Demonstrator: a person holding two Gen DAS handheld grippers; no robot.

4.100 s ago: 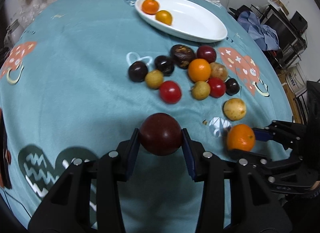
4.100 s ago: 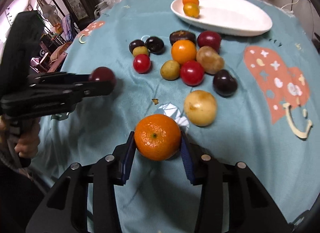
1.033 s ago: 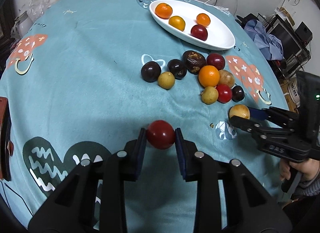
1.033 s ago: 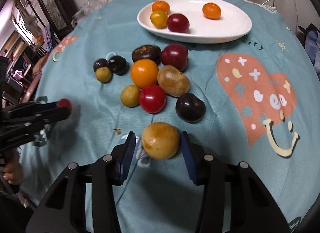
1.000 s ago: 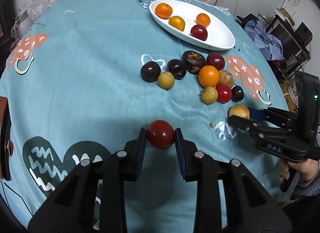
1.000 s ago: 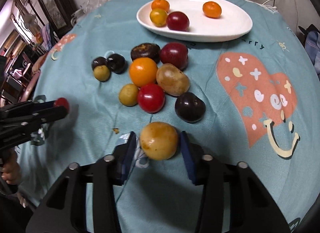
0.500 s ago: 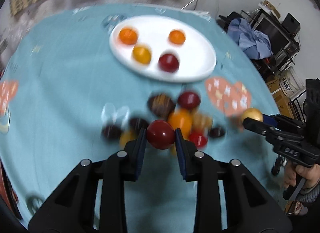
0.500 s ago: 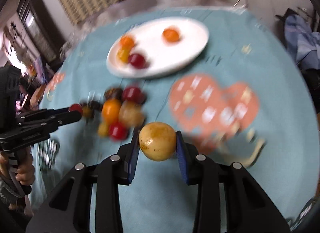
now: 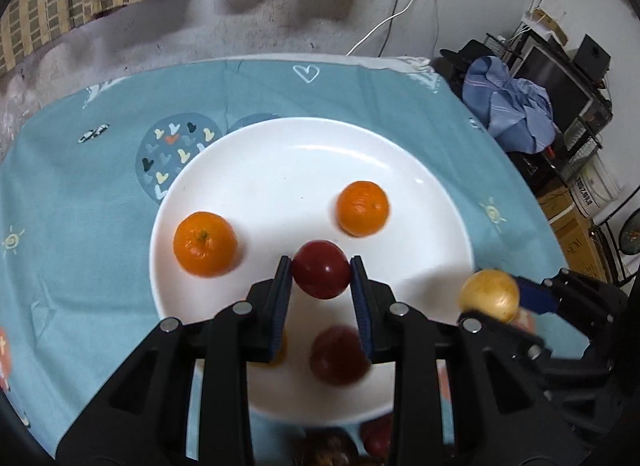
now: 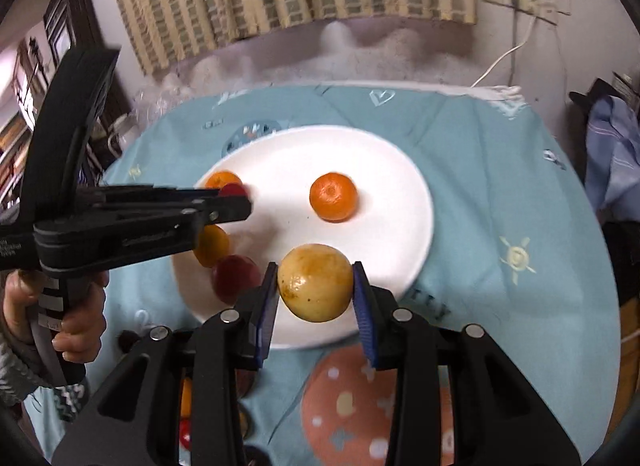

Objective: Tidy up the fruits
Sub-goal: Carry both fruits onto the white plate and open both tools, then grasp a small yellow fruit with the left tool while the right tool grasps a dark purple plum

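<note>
Table under teal patterned cloth [image 9: 100,193], white plate [image 9: 304,145] and loose fruit [image 9: 324,452] on it.

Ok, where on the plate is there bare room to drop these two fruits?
The plate's far half, beyond the two oranges, is bare, as is the gap between them. The near edge is crowded: a red fruit and a yellow one lie there.

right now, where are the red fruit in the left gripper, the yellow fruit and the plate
red fruit [image 9: 321,269], left wrist view, its front face
yellow fruit [image 10: 316,282], right wrist view, its middle
plate [image 9: 280,153], left wrist view, bare far part
</note>
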